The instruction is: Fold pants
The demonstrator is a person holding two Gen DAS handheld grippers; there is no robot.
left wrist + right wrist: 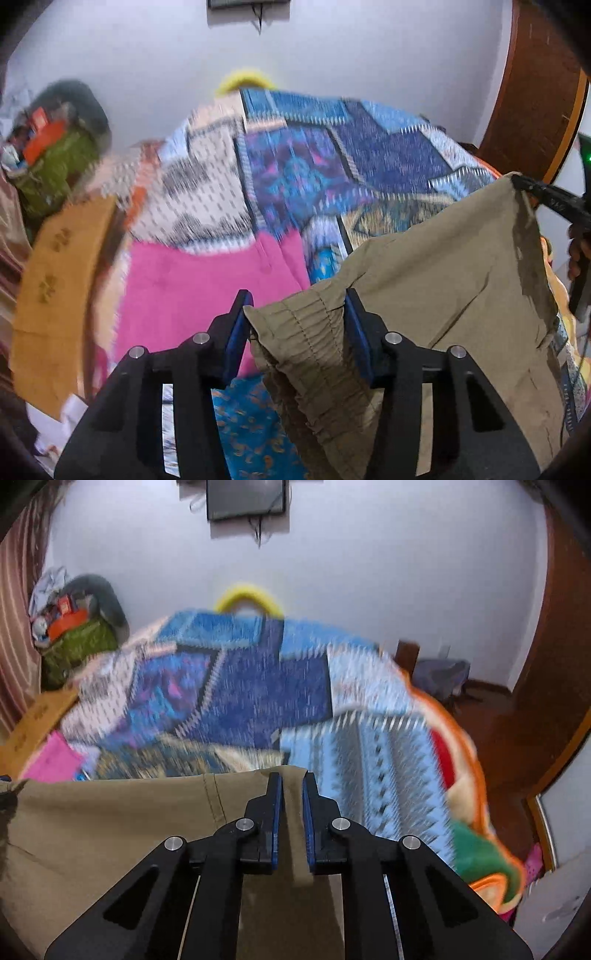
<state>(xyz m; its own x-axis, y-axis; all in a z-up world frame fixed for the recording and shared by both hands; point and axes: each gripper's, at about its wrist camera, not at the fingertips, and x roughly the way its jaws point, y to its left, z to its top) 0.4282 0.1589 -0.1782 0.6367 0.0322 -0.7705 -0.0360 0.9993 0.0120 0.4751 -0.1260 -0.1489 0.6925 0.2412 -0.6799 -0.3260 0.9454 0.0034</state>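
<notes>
The khaki pants hang lifted above the bed, stretched between my two grippers. My left gripper is shut on the gathered elastic waistband, which bunches between its blue pads. In the left wrist view the right gripper grips the pants' far corner at the right edge. My right gripper is shut on a narrow fold of the khaki pants, which spread away to the left. Both views are blurred by motion.
A blue patterned quilt covers the bed below. Pink fabric and an orange-brown garment lie at the bed's left. A green bag stands in the far left corner. A wooden door is to the right.
</notes>
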